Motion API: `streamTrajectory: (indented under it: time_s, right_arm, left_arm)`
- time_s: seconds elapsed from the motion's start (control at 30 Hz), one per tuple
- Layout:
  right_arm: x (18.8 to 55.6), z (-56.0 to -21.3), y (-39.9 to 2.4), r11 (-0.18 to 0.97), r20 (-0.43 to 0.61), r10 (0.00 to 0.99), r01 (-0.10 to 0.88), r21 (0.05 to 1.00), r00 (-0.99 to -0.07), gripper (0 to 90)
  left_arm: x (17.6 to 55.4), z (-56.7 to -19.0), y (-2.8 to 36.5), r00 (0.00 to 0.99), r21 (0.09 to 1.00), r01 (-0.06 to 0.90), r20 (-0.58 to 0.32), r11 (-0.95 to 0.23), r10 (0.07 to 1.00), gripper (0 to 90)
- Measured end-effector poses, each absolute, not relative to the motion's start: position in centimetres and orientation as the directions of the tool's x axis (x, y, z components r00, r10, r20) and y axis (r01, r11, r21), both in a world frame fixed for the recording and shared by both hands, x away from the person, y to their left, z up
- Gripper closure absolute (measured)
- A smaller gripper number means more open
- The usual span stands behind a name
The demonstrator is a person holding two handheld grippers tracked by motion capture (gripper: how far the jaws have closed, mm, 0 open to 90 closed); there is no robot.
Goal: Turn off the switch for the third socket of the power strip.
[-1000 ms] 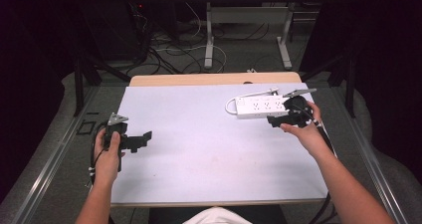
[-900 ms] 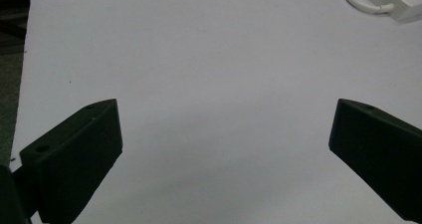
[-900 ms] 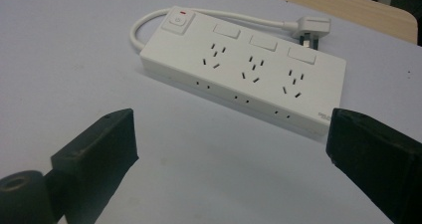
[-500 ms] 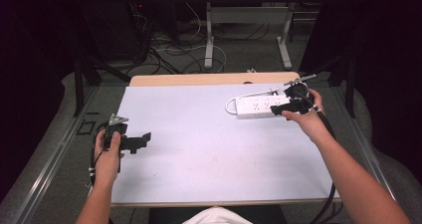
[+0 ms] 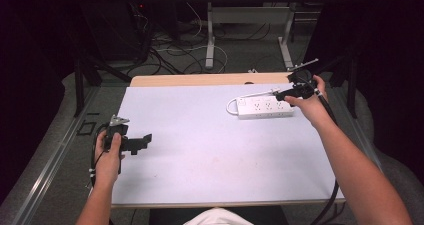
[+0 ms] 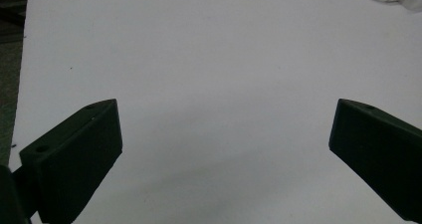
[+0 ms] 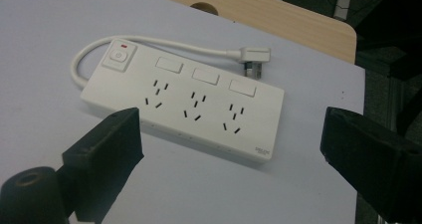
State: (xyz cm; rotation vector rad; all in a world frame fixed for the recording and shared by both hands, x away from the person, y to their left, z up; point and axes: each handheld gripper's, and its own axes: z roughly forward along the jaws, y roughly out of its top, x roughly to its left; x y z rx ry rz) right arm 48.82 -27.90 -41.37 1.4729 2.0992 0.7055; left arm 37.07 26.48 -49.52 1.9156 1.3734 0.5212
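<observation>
Hovering just beside the flat white plastic power strip [image 7: 184,109], the right gripper [image 7: 229,149] gapes wide; the left gripper [image 6: 224,149], well apart from it, gapes too.

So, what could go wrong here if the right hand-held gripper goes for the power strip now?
1. The power strip looks wide and flat on the table; the open right hand-held gripper may slip off its smooth edges.
2. Its cable loops behind to a loose plug, which might drag or catch when the strip is lifted.
3. The strip lies close to the table's far right corner, so a push could slide it toward the edge.
</observation>
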Motion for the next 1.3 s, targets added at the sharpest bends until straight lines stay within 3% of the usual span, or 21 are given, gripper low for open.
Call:
streamTrajectory:
  time_s: [0.47,1.3]
  right_arm:
    - [52.1,-41.5,-28.8,0.243,-0.079,0.965,0.736,0.632,-0.251,17.2]
    - [55.7,-43.9,-31.4,0.001,0.048,0.998,0.792,0.611,-0.038,37.6]
  left_arm:
    - [37.1,-49.6,26.5,0.354,0.739,0.648,-0.080,-0.183,0.932,0.3]
    - [37.3,-50.1,26.6,0.352,0.733,0.658,-0.097,-0.173,0.931,0.3]
